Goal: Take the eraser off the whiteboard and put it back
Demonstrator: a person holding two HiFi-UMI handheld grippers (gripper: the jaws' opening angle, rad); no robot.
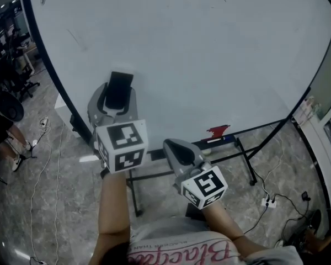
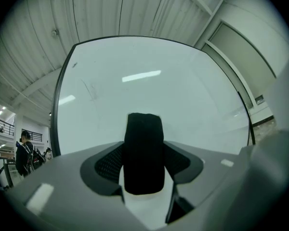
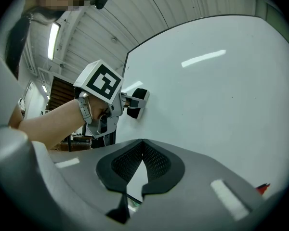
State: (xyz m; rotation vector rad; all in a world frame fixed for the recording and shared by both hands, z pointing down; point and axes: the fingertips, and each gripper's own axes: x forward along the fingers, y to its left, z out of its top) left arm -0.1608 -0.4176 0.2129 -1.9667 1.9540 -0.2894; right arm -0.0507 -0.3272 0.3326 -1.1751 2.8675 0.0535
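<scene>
The black oblong eraser [image 2: 143, 153] sits gripped upright between the jaws of the left tool [image 1: 118, 95], its top end sticking out past their tips. The large white whiteboard [image 1: 209, 48] lies straight ahead of that tool, and in the right gripper view the eraser looks right up against it, though contact cannot be told. The right tool [image 3: 143, 147] is lower and beside the left, clenched tip to tip on nothing, facing the same board
</scene>
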